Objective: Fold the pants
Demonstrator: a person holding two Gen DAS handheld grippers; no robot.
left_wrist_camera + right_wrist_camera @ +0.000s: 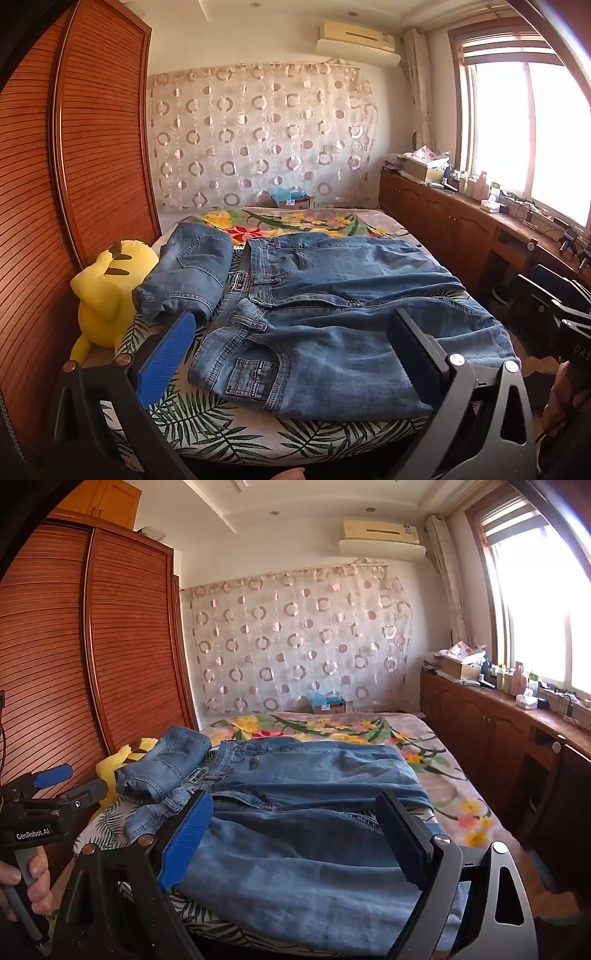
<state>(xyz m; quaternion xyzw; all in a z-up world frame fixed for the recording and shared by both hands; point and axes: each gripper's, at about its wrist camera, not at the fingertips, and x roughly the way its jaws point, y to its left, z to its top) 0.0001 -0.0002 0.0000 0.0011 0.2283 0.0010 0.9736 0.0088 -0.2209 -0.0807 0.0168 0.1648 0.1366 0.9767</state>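
A pair of blue jeans [332, 317] lies spread across the bed, waistband to the left and legs running right; it also shows in the right wrist view [303, 812]. A second pair of jeans [188, 277], folded into a bundle, lies at the left of the bed and shows in the right wrist view [166, 764]. My left gripper [291, 350] is open and empty, above the waist and front pocket. My right gripper [295, 834] is open and empty, above the legs. The left gripper [59, 786] also appears at the left of the right wrist view.
A yellow plush toy [107, 291] sits at the bed's left edge beside a wooden slatted wardrobe [92, 147]. A wooden cabinet [461, 218] with bottles and boxes runs under the window at the right. The floral bedspread [295, 221] stretches toward a curtain.
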